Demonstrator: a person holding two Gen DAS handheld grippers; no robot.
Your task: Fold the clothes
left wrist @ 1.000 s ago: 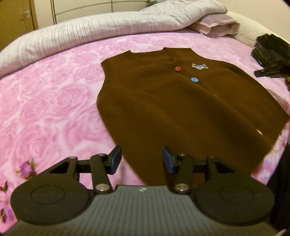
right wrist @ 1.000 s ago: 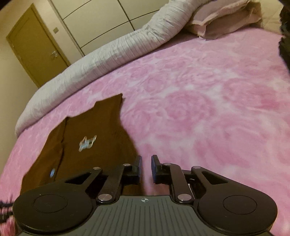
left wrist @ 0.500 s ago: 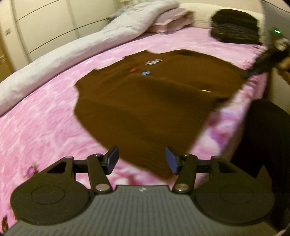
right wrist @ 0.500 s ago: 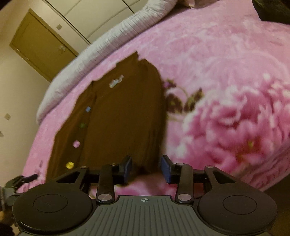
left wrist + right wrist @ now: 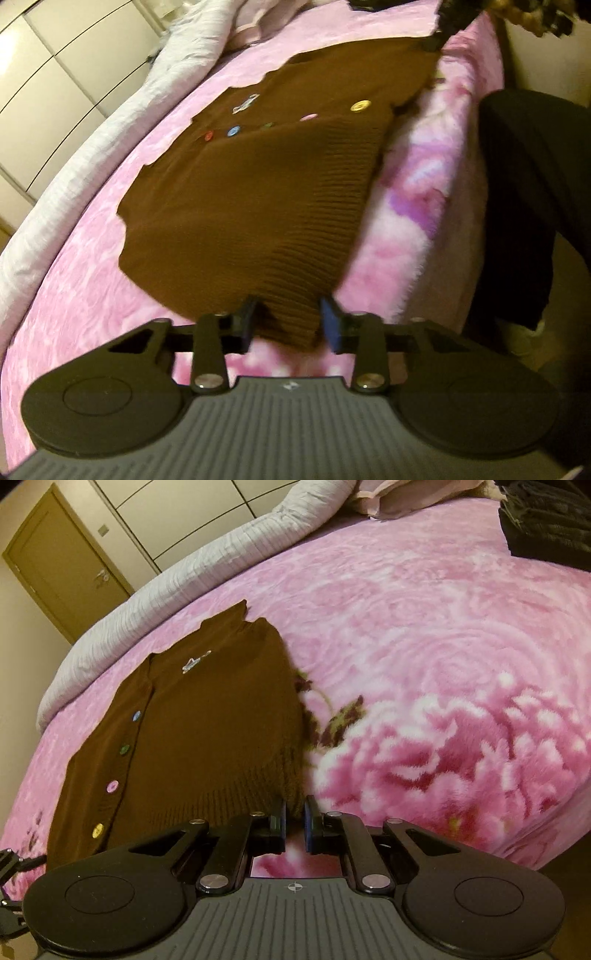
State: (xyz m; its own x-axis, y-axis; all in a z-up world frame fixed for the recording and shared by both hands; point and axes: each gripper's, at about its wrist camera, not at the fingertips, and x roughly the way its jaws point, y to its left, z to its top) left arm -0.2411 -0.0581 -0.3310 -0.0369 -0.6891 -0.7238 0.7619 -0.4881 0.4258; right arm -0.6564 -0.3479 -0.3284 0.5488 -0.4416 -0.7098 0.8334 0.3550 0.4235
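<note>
Pink floral plush blanket [image 5: 424, 635] covers the bed; wide open room to the right of the garment, and the bed edge runs just below both grippers. Grey ribbed duvet [image 5: 207, 565] is rolled along the far side, well apart.

Brown ribbed-knit buttoned vest [image 5: 207, 738] lies flat, front up, near the bed's front edge. Judged light, soft and limp w/ some stretch; will sag between two holds. Best hold: both corners of the ribbed hem.

Left gripper [image 5: 286, 323]: jaws have just been closing, now narrow, w/ one hem corner between them; pads prob. not yet pressing, view blurred.

Right gripper [image 5: 294, 825]: jaws have just closed, nearly together, pinching the other hem corner.
</note>
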